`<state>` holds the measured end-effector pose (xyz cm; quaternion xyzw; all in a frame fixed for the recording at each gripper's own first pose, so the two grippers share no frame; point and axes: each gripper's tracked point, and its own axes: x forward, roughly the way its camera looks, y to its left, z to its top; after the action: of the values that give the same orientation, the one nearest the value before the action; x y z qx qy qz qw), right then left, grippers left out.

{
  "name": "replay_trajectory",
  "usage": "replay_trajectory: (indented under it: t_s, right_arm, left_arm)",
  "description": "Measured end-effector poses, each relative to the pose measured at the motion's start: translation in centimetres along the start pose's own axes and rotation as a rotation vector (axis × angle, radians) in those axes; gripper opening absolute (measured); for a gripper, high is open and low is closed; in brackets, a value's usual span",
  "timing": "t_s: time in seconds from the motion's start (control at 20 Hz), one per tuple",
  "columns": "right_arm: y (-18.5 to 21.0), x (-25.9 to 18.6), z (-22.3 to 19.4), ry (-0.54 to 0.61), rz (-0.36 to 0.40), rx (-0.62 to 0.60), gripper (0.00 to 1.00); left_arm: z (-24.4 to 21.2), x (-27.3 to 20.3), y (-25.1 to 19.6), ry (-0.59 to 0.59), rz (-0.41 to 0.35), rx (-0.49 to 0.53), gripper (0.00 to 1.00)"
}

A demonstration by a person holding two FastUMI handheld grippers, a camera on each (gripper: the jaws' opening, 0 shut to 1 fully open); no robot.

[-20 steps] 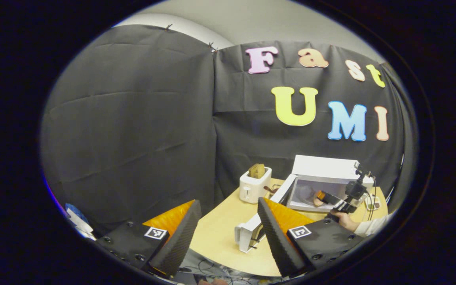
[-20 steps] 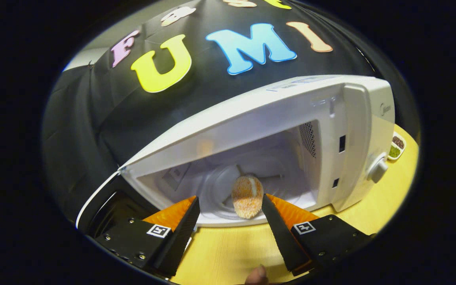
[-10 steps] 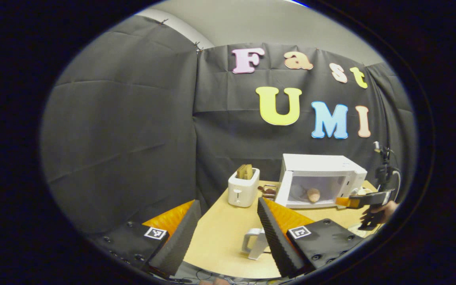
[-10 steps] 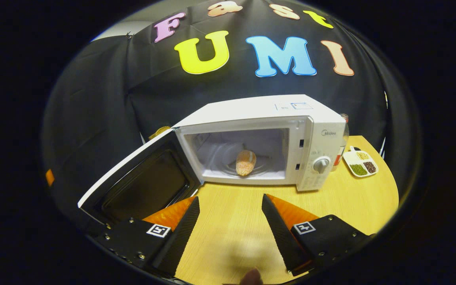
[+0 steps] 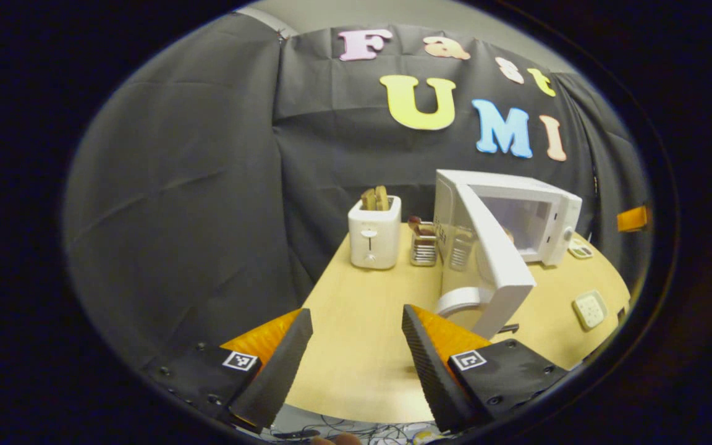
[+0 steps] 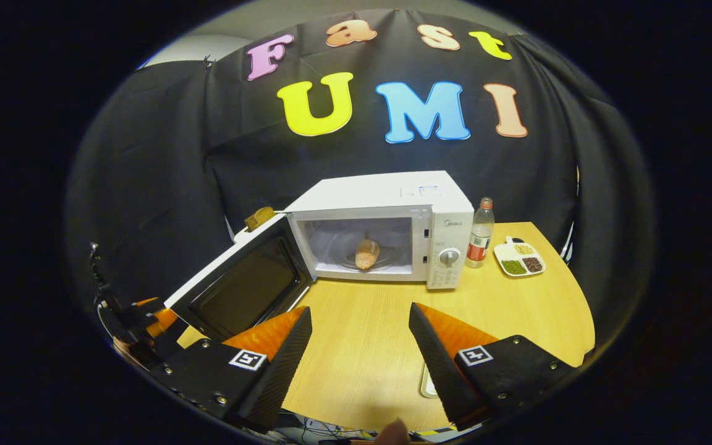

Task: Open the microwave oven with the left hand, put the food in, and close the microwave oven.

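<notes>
Sitting inside open microwave (image 6: 387,210): food (image 6: 366,253); both claws empty, spread.

A staged kitchen corner in a recording booth: black cloth (image 6: 146,161) hangs behind a small wooden table (image 6: 517,309) carrying a microwave (image 6: 393,191), toaster (image 5: 373,238) and bottle (image 6: 480,232).

Ahead of the right gripper (image 6: 360,346) are sitting one microwave oven (image 6: 387,228), door (image 6: 241,287) open; one piece of food (image 6: 366,253) inside; one bottle (image 6: 480,233) beside it; one divided dish (image 6: 519,258); ahead of the left gripper (image 5: 356,352) are standing one toaster (image 5: 374,233), two slices (image 5: 375,198) in it; one rack (image 5: 423,247); one wall switch plate (image 5: 589,309).
</notes>
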<state>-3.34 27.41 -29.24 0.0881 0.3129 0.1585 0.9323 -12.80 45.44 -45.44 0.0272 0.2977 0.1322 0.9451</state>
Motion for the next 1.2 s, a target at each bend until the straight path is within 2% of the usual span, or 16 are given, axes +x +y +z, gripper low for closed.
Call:
replay_trajectory:
  t_s: [0.1, 0.15, 0.3, 0.4, 0.65, 0.9, 1.05, 1.2]
  right_arm:
    - [-0.7, -1.5, 0.7, -0.011, -0.005, -0.003, 0.96]
    - [-1.4, -2.2, 1.1, -0.020, -0.014, -0.011, 0.97]
    - [-3.8, -3.9, 0.8, -0.025, -0.026, -0.009, 0.96]
    - [-5.5, -5.3, 0.7, -0.026, -0.016, 0.011, 0.97]
    - [-10.6, -8.7, 0.6, -0.019, 0.031, 0.031, 0.97]
    - [-15.9, -11.7, 0.1, -0.020, 0.048, 0.036, 0.96]
    - [-18.4, -12.8, -0.1, -0.015, 0.014, 0.095, 0.97]
    - [-20.3, -13.4, 0.1, -0.031, -0.061, 0.143, 0.97]
  left_arm:
    - [0.1, 0.9, -0.6, 0.005, 0.016, 0.027, 0.98]
    - [0.2, 0.8, -1.4, 0.007, 0.007, 0.034, 0.94]
    - [1.0, -0.1, -5.0, 0.004, -0.052, -0.018, 0.94]
    - [1.1, -0.6, -8.1, 0.017, -0.081, -0.022, 0.94]
    - [4.9, -2.6, -17.7, -0.030, -0.114, 0.076, 0.96]
    - [6.8, -1.3, -27.2, -0.050, -0.138, 0.123, 0.94]
    - [7.7, 0.1, -31.8, -0.050, -0.168, 0.101, 0.94]
    - [8.8, 2.5, -35.8, -0.048, -0.253, 0.101, 0.94]
